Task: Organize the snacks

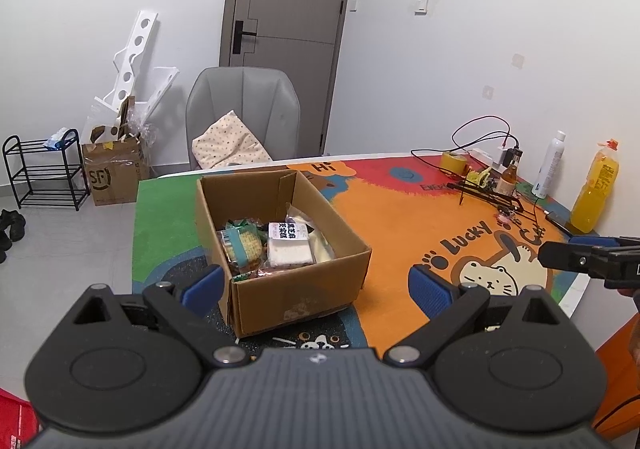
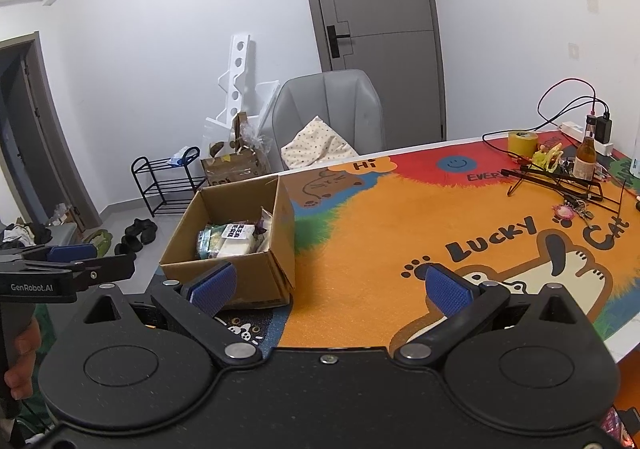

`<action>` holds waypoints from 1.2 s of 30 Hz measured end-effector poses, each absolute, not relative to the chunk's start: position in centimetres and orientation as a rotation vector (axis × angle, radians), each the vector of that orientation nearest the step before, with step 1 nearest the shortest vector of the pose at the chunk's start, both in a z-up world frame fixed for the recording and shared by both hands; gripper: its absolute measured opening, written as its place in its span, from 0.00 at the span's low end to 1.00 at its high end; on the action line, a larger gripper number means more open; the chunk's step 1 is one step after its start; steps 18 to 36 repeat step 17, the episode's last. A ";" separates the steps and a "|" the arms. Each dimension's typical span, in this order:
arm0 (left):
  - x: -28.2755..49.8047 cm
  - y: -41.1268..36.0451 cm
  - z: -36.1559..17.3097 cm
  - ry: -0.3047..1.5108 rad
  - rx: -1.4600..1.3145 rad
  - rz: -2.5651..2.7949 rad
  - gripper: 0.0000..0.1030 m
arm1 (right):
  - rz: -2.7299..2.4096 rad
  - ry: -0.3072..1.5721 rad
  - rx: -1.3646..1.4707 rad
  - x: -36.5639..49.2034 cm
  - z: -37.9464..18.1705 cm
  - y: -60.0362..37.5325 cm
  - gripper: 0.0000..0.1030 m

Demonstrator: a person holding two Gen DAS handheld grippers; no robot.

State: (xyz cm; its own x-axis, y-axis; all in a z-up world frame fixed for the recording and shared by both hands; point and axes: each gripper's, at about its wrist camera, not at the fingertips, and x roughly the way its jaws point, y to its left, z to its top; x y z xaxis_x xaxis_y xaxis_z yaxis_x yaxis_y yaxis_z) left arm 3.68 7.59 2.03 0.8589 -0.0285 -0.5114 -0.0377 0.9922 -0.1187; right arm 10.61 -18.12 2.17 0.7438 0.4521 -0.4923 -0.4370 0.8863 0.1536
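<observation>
Cardboard box (image 1: 280,249) sits near the desk's (image 1: 400,217) front-left corner, wrapped snacks (image 1: 276,245) piled inside it. Both claws hover just short of the box, the left claw (image 1: 316,285) and right claw (image 2: 328,285) each spread wide and empty. I'd worry a careless reach shoves the light box off the near edge, or crushes a soft packet.

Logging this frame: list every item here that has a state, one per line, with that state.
left gripper: open, empty
right gripper: open, empty
cardboard box: flaps open, upright on the table mat
snack packets: inside the box, piled loosely
door: closed
yellow juice bottle: upright, capped
white spray bottle: upright
brown glass bottle: upright
tape roll: lying flat
</observation>
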 end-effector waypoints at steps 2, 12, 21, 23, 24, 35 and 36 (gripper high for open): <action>3.7 7.5 2.0 0.537 -0.126 0.004 0.95 | 0.491 0.547 0.025 10.6 2.3 -17.9 1.00; 3.7 7.5 2.0 0.528 -0.118 -0.009 0.95 | 0.494 0.543 -0.007 10.7 2.8 -17.4 1.00; 3.7 7.4 2.0 0.528 -0.121 -0.008 0.95 | 0.494 0.550 -0.015 10.7 2.7 -16.9 1.00; 3.7 7.4 2.0 0.528 -0.121 -0.008 0.95 | 0.494 0.550 -0.015 10.7 2.7 -16.9 1.00; 3.7 7.4 2.0 0.528 -0.121 -0.008 0.95 | 0.494 0.550 -0.015 10.7 2.7 -16.9 1.00; 3.7 7.4 2.0 0.528 -0.121 -0.008 0.95 | 0.494 0.550 -0.015 10.7 2.7 -16.9 1.00; 3.7 7.4 2.0 0.528 -0.121 -0.008 0.95 | 0.494 0.550 -0.015 10.7 2.7 -16.9 1.00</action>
